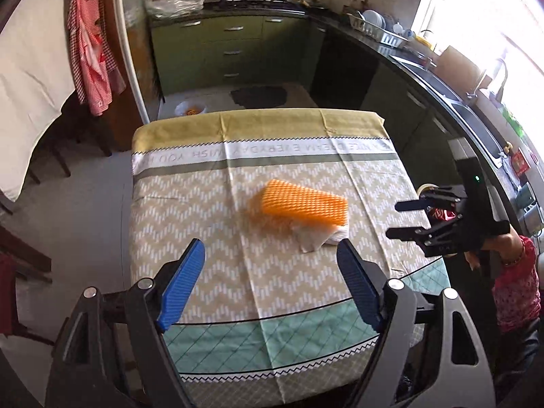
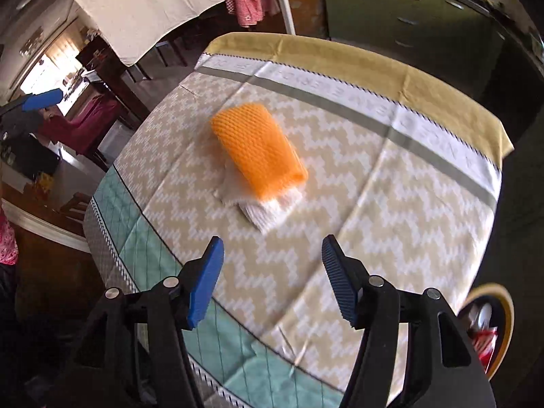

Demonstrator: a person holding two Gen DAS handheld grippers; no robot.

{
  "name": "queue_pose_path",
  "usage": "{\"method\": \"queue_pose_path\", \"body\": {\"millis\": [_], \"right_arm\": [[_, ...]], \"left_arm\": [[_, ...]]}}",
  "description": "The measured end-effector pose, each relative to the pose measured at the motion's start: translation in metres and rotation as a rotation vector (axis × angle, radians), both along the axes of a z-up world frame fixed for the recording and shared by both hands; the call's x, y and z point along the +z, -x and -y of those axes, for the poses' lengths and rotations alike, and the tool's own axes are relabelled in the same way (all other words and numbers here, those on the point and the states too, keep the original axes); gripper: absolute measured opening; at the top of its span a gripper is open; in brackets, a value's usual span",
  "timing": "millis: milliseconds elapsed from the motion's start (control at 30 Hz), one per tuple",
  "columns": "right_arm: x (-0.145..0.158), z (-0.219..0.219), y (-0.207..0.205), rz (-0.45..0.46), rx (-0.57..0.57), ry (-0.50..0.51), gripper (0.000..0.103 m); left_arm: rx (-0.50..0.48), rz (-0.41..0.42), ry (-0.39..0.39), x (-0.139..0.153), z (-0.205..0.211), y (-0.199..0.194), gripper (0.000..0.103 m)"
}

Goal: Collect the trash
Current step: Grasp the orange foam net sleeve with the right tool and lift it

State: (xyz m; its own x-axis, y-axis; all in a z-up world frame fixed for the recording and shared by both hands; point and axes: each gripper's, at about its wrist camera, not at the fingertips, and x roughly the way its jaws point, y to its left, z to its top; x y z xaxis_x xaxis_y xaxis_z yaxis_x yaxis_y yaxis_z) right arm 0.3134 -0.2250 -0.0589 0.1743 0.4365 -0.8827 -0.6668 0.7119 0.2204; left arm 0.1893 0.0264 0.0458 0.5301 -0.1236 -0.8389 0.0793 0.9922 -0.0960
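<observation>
Both grippers tilt down over the near table (image 1: 210, 204) edge: left gripper (image 1: 270, 278) and right gripper (image 2: 272, 278), jaws apart and empty. Mid-table, the orange foam net (image 1: 301, 205) lies slantwise, long axis from far left to near right, half covering a blurred white tissue (image 1: 318, 239).

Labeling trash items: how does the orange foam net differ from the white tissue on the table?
Orange foam net is bright, mesh-textured and puffy; white tissue is plain, thin and crumpled. The net lies on top, the tissue partly hidden beneath it, poking out at one end. Both rest mid-table on the tablecloth, untouched by either claw.
</observation>
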Motion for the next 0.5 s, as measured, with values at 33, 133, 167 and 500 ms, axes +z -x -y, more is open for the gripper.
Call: {"method": "queue_pose_path", "body": {"millis": [33, 133, 167, 500], "right_arm": [[0.001, -0.02, -0.008, 0.031, 0.028, 0.02, 0.068], [-0.005, -0.068, -0.032, 0.072, 0.109, 0.085, 0.076], [-0.011, -0.082, -0.039, 0.072, 0.125, 0.111, 0.076], [-0.064, -0.104, -0.076, -0.115, 0.068, 0.188, 0.041]], "left_arm": [[0.009, -0.007, 0.007, -0.004, -0.008, 0.002, 0.076], [0.02, -0.031, 0.022, -0.016, -0.025, 0.008, 0.076], [0.019, -0.042, 0.025, -0.021, -0.027, 0.01, 0.076], [-0.021, -0.12, 0.038, -0.055, -0.027, 0.012, 0.076]]}}
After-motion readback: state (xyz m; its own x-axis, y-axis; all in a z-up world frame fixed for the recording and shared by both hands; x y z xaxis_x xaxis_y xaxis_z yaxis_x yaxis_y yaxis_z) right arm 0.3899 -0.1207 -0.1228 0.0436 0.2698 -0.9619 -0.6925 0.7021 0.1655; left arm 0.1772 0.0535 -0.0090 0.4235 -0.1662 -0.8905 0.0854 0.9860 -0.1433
